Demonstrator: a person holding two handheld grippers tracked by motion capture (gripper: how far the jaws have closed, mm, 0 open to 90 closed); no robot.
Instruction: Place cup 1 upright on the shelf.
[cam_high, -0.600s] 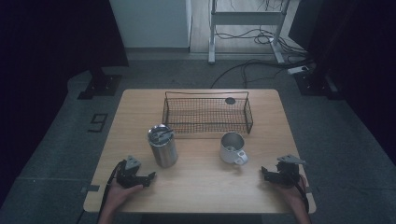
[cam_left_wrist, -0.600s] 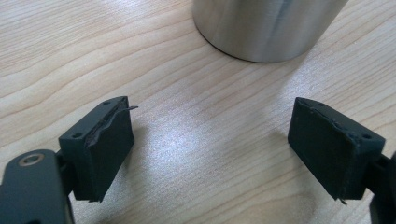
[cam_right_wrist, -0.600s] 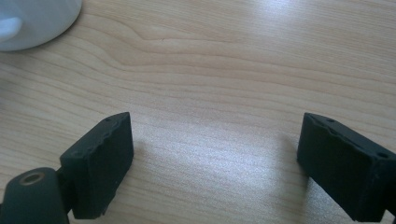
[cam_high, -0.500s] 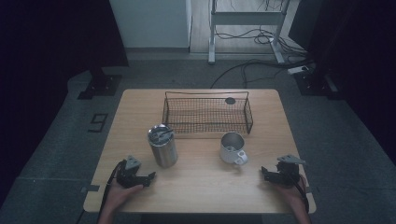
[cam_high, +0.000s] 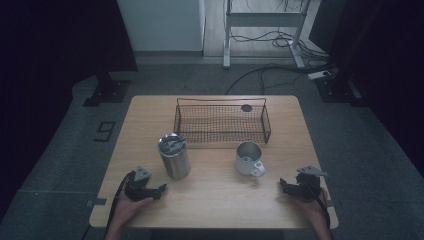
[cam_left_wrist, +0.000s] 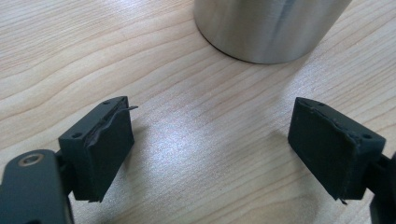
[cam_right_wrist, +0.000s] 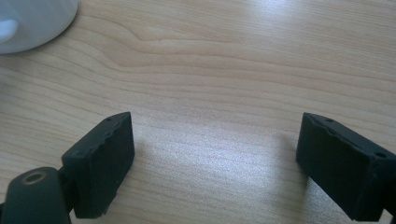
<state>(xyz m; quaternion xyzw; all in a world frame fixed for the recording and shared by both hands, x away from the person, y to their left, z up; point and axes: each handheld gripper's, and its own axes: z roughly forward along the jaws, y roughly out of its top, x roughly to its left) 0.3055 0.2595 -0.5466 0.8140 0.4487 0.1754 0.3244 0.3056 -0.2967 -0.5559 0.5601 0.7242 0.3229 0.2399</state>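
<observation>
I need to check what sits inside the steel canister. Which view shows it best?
The high view: the steel canister stands whole on the table, its open top with utensils visible. The left gripper view catches just its lower wall and base, beyond open jaws. The right gripper view faces the white mug instead.

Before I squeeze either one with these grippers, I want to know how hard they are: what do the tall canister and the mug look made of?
Canister: seemingly brushed stainless steel; grey wall with soft vertical sheen. Mug: glossy white outside, greyish inside, probably ceramic or enamelled metal; can't tell which.
</observation>
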